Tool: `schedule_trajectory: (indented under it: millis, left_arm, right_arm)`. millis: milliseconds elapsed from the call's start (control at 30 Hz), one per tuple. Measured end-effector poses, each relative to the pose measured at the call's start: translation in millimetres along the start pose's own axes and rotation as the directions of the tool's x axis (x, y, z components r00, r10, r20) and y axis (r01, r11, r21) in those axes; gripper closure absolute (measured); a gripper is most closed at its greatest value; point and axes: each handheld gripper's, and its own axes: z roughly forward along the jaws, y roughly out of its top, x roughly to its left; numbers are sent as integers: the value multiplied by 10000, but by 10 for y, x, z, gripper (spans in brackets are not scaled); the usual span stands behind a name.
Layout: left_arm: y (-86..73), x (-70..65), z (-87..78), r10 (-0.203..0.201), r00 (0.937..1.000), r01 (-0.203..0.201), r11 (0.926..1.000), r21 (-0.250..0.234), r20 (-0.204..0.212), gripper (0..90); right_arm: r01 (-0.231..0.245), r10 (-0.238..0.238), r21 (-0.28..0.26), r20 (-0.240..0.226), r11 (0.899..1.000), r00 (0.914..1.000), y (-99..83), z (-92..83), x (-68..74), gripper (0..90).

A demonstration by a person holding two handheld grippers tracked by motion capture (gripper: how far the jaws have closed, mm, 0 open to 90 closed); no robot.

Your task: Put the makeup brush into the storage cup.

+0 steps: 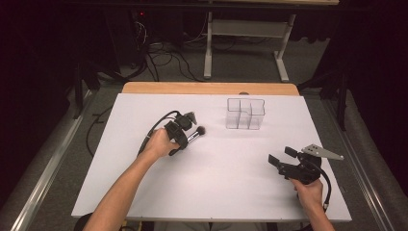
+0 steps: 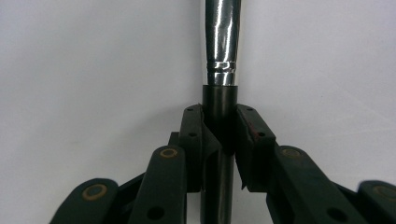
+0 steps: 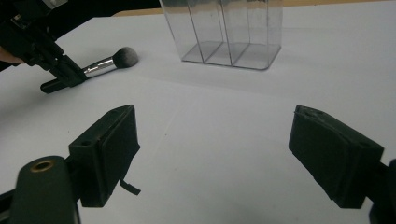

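Note:
A makeup brush [image 1: 196, 133] with a black handle, silver ferrule and dark bristles lies low over the white table [image 1: 216, 192], left of centre. My left gripper [image 1: 188, 139] is shut on its black handle [image 2: 219, 116], the silver ferrule [image 2: 223, 37] pointing away from the jaws. From the right gripper view the brush [image 3: 109, 63] and the left gripper [image 3: 70, 73] appear at the upper left. My right gripper [image 1: 280, 156] hovers open near the table's front right, its pads [image 3: 116, 149] wide apart with nothing between them. A clear plastic organizer [image 1: 245, 113] with several compartments stands at the back centre.
The organizer [image 3: 229, 28] stands empty beyond the right gripper. A wooden strip [image 1: 207, 88] borders the table's far edge. Cables [image 1: 163, 57] and a metal frame [image 1: 245, 43] lie on the floor behind the table.

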Motion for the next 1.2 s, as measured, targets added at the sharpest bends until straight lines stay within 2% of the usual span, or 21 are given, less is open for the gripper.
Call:
schedule_trajectory:
  millis: [333,500,533,600,700,800,833,900,933,967,1000,1033,1067,1133,1167,1200]
  left_arm:
    - [6,-16,-47,95,9998,-102,9994,-345,-187,743]
    - [-23,-37,-160,98,9999,-107,9952,-975,-103,743]
    - [-23,-37,-160,98,9999,-107,9952,-975,-103,743]
    - [-41,-55,-232,110,9999,-119,9905,-1372,-72,742]
    - [-53,-64,-278,195,9998,-202,9871,-1588,-59,743]
    - [-79,-87,-359,176,9998,-155,9782,-2071,81,742]
    - [-79,-87,-359,176,9998,-155,9782,-2071,81,742]
    - [-108,-119,-419,180,9995,-110,9683,-2494,258,742]
    - [-116,-128,-438,280,9993,-203,9653,-2602,258,743]
    - [-116,-128,-438,280,9993,-203,9653,-2602,258,742]
    - [-125,-142,-455,290,9991,-194,9618,-2732,310,742]
    - [-150,-169,-487,326,9987,-199,9548,-2966,380,742]
    - [-150,-169,-487,326,9987,-199,9548,-2966,380,742]
    - [-188,-215,-516,409,9980,-229,9456,-3246,488,742]
    - [-188,-215,-516,409,9980,-229,9456,-3246,488,742]
    - [-217,-247,-530,370,9978,-158,9396,-3420,555,742]
  right_arm:
    - [-74,74,-62,19,10000,10000,1,-4,-7,174]
    - [29,-29,-33,-17,10000,10000,1,-2,3,174]
    - [29,-29,-33,-17,10000,10000,1,-2,3,174]
    - [-1,1,21,24,10000,10000,-2,4,-1,174]
    - [-11,11,-15,24,10000,10000,0,-2,-5,174]
    - [9,-9,-7,28,10000,10000,0,2,2,174]
    - [9,-9,-7,28,10000,10000,0,2,2,174]
    - [6,-6,-43,5,10000,10000,2,-2,9,174]
    - [41,-41,-48,-8,10000,10000,1,2,4,174]
    - [41,-41,-48,-8,10000,10000,1,2,4,174]
    - [-1,1,-1,20,10000,10000,-1,5,3,174]
    - [-36,35,14,37,10000,10000,-3,4,3,173]
    - [-2,2,-11,20,10000,10000,-1,1,-1,173]
    - [6,-6,-14,21,10000,10000,-1,1,0,174]
    - [-34,34,-4,35,10000,10000,-2,2,3,173]
    - [-13,13,-8,28,10000,10000,-1,4,2,174]
